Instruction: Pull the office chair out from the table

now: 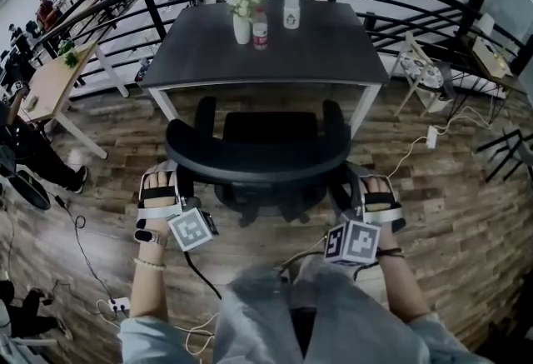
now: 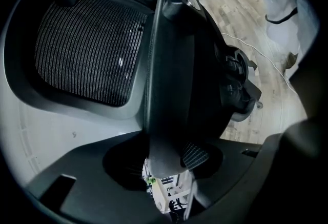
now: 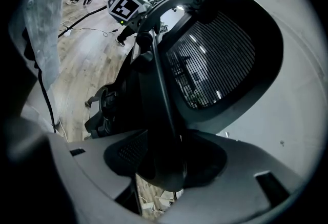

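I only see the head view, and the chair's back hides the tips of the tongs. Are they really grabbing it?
Observer: Yes. The left gripper view shows the left tongs clamped on the backrest rim of the office chair.
Child: And the other one?
Observer: The right tongs pinch the rim on their side too.
Child: What's the back made of?
Observer: Black see-through mesh in a dark frame.
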Motion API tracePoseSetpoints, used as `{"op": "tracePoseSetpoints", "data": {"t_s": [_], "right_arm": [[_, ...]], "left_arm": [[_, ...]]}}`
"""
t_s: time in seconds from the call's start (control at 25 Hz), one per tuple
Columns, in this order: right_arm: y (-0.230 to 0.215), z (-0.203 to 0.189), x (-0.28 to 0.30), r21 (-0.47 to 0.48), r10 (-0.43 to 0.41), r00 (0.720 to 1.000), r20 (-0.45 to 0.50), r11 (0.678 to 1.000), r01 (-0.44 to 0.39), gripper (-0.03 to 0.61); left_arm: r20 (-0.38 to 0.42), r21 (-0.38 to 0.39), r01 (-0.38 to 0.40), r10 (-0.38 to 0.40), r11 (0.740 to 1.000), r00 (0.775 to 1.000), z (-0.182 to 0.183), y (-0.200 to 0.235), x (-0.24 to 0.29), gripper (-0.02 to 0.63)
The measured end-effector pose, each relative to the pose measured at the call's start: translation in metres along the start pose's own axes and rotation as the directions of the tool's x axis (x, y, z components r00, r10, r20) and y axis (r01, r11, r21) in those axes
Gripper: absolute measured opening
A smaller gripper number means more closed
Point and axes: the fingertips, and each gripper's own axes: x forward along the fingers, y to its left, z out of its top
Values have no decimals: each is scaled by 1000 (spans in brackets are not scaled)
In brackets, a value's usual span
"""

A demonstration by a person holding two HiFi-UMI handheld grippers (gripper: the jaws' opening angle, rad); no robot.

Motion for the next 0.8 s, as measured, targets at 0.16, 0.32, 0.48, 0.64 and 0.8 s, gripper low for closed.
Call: {"op": "tracePoseSetpoints", "data": {"t_s": [0.16,0.32,0.48,0.64,0.8], "right_arm": [[1,-2,-3,-3,-4,1000,0,1000,4,212],[0,-3,-2,-5,-5,1000,-5,1000,5,212],[-3,-2,-1,-7,-15,1000,-9,1000,15,217],[-5,-1,0,-17,-30,1000,4,999,30,219],[-6,1,0,-18,-21,999,37,1000,22,219]], "left_arm": [[-1,-5,-12,12,1000,1000,1,0,-6,193],[-11,-7,-37,37,999,999,0,1,-5,195],[-27,-36,-41,40,999,999,0,3,-4,196],[-38,-57,-53,51,997,998,-1,6,-4,201],[-62,-107,-46,39,993,997,-4,8,-3,212]]}}
